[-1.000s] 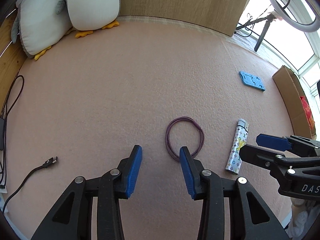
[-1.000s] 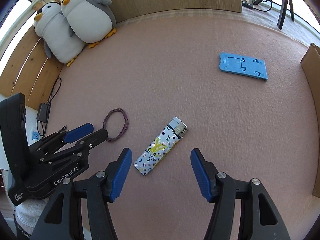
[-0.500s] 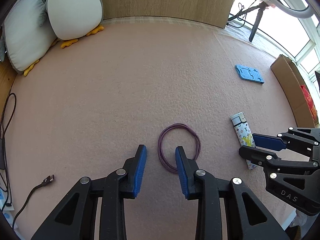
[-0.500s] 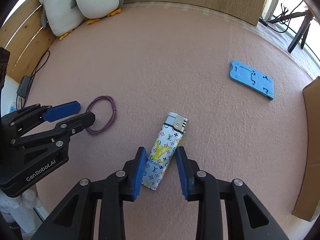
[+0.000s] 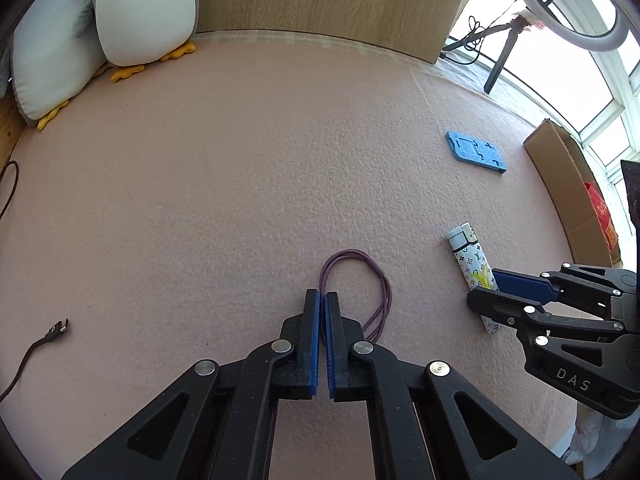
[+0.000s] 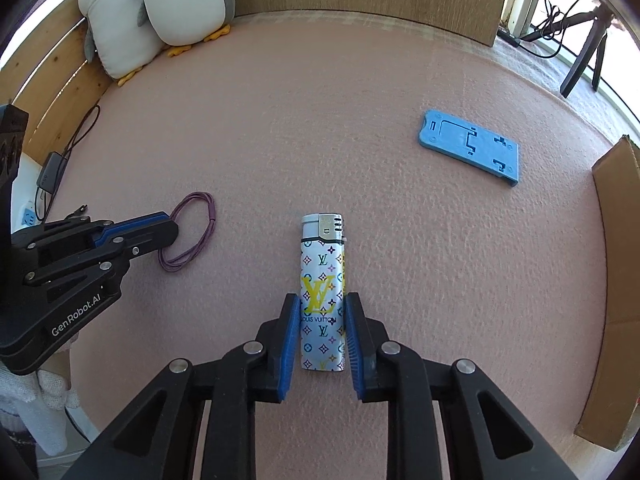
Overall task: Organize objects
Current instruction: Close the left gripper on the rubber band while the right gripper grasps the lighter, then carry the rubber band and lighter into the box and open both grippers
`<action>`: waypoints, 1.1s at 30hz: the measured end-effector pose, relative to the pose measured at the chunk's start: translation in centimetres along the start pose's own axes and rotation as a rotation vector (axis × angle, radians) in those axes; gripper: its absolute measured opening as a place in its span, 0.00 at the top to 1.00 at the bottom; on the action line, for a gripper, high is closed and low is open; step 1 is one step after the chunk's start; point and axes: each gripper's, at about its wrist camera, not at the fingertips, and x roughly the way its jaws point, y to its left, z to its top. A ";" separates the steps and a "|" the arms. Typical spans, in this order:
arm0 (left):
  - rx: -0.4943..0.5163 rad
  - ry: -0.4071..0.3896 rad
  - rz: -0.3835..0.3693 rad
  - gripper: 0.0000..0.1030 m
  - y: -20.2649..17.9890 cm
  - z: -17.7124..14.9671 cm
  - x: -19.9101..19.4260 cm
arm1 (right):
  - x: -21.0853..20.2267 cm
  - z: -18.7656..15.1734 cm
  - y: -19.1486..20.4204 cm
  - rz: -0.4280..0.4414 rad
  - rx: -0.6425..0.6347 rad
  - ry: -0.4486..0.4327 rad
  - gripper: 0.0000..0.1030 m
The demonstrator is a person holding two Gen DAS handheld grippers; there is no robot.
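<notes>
Left gripper (image 5: 323, 300) just closed, pinching near side of purple hair band (image 5: 362, 280) on pink mat (image 5: 240, 200); right gripper (image 6: 322, 320) clamped on lighter (image 6: 322, 280), flat on mat.

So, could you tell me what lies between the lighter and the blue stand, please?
Only bare pink mat lies between the lighter and the blue stand, as the right wrist view shows.

Both grippers are black plastic with cut-out arms, silver rivets and ribbed blue pads; the left gripper (image 6: 170, 228) reads "GenRobot.AI", the right gripper (image 5: 486, 294), at four o'clock, "DAS"
</notes>
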 end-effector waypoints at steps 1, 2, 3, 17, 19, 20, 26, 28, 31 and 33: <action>-0.004 -0.002 -0.004 0.99 -0.2 -0.3 -0.1 | -0.1 -0.2 -0.1 0.004 0.006 -0.004 0.80; -0.006 -0.005 -0.006 0.99 -0.5 -0.5 -0.3 | -0.3 -0.4 -0.3 0.008 0.010 -0.007 0.80; -0.006 -0.010 -0.006 0.99 -0.8 -0.7 -0.6 | -0.4 -0.6 -0.4 0.010 0.014 -0.011 0.80; 0.070 -0.129 -0.016 0.99 -6.0 -0.1 -5.8 | -5.6 -2.4 -2.4 -0.008 0.045 -0.127 0.80; 0.080 -0.141 -0.025 0.99 -6.6 0.3 -6.5 | -6.8 -3.0 -3.1 -0.016 0.046 -0.147 0.80; 0.087 -0.146 -0.030 0.99 -7.0 0.5 -6.7 | -7.3 -3.1 -3.4 -0.021 0.046 -0.157 0.80; 0.107 -0.172 -0.070 0.99 -9.4 1.9 -8.0 | -10.5 -4.8 -6.1 -0.053 0.067 -0.207 0.80; 0.110 -0.178 -0.089 0.99 -10.2 2.5 -8.4 | -11.7 -5.4 -7.4 -0.061 0.089 -0.225 0.80; 0.131 -0.187 -0.103 0.99 -11.9 3.6 -8.6 | -13.3 -6.1 -9.8 -0.073 0.131 -0.255 0.80; 0.143 -0.190 -0.115 0.99 -13.2 4.5 -8.5 | -14.2 -6.5 -11.4 -0.080 0.158 -0.271 0.80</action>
